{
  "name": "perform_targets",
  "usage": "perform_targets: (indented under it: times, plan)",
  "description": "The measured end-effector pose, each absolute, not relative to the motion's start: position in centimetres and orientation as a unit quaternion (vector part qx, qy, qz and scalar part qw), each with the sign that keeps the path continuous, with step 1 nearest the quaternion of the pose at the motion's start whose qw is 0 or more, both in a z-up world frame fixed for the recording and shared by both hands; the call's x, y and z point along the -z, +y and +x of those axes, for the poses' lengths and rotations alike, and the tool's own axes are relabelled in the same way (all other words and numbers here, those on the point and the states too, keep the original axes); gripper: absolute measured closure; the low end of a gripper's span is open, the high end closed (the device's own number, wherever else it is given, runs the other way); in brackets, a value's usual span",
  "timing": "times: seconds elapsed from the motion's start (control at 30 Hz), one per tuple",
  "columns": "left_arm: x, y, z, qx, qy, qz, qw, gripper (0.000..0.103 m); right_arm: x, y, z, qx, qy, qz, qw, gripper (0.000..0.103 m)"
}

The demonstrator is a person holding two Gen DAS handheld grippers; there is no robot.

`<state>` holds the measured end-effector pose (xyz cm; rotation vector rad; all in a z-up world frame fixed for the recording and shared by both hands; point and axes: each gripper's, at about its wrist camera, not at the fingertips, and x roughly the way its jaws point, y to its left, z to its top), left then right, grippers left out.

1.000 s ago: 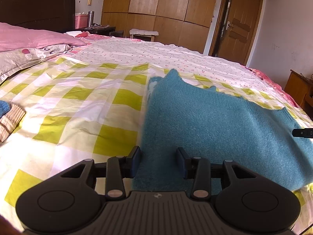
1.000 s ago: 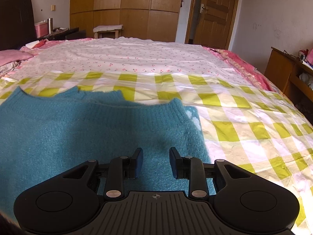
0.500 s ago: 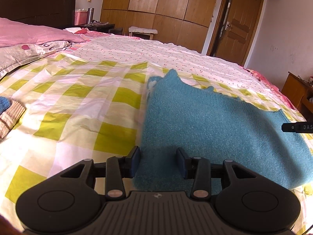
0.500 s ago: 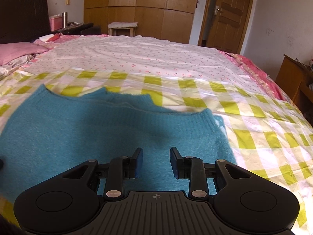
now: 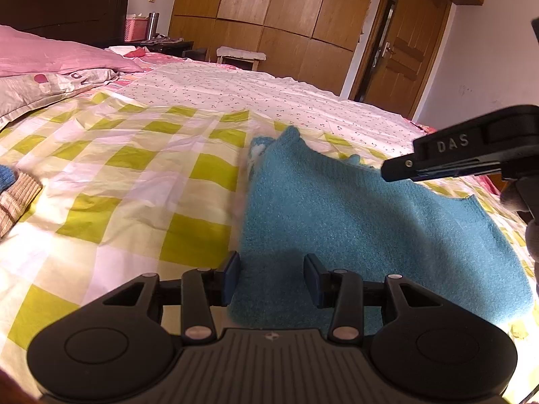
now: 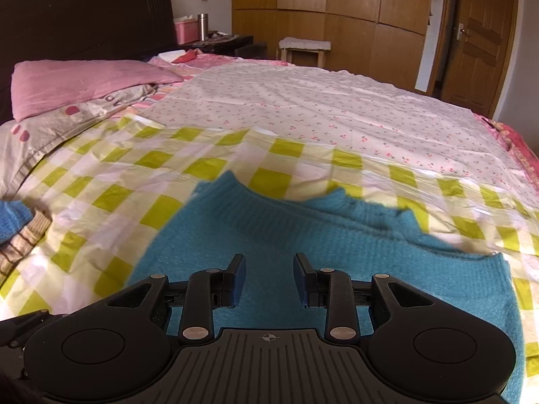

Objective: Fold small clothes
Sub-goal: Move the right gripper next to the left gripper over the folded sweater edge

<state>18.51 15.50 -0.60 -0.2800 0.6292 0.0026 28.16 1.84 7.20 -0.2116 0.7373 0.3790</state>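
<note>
A teal knitted sweater (image 5: pixel 353 215) lies flat on the green-checked sheet (image 5: pixel 134 175) of the bed. My left gripper (image 5: pixel 271 277) is open and empty, low over the sweater's near left corner. The sweater also shows in the right wrist view (image 6: pixel 303 242), with its ribbed neckline toward the far side. My right gripper (image 6: pixel 268 279) is open and empty over the sweater's middle. Its finger shows from the side in the left wrist view (image 5: pixel 438 158), above the sweater's right part.
Folded clothes, blue and striped beige (image 6: pixel 20 232), lie at the left edge of the bed. Pink and grey pillows (image 6: pixel 77 84) lie at the headboard. A floral sheet (image 6: pixel 320 107) covers the far bed. Wardrobes and a door stand behind.
The right gripper has swung left across the sweater and now reaches into the left wrist view. The left gripper has stayed at the sweater's near left corner. Both stay open.
</note>
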Motion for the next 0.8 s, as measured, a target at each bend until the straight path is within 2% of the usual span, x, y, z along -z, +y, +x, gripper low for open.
perform_targets:
  times: [0.23,0.33,0.4,0.47,0.67,0.8]
  plan:
    - [0.9,15.7,18.4,0.001,0.315,-0.148,0.937,0.055,-6.1,5.4,29.0,-0.204,0.380,-0.110,0.895,0.063]
    - [1.0,15.7,18.4,0.002,0.321,-0.155,0.934,0.053,-5.7,6.3,29.7,-0.211,0.395,-0.102,0.888,0.053]
    - [1.1,15.6,18.3,0.002,0.322,-0.156,0.934,0.052,-5.6,7.0,30.2,-0.212,0.398,-0.099,0.887,0.051]
    - [1.2,15.6,18.3,0.002,0.322,-0.157,0.934,0.051,-5.5,7.6,30.7,-0.213,0.402,-0.098,0.885,0.040]
    - [1.2,15.7,18.2,0.003,0.323,-0.167,0.932,0.050,-5.1,9.3,32.2,-0.212,0.422,-0.089,0.877,0.033]
    - [1.2,15.8,18.1,0.005,0.323,-0.171,0.931,0.049,-4.6,10.9,32.9,-0.205,0.428,-0.105,0.874,0.033]
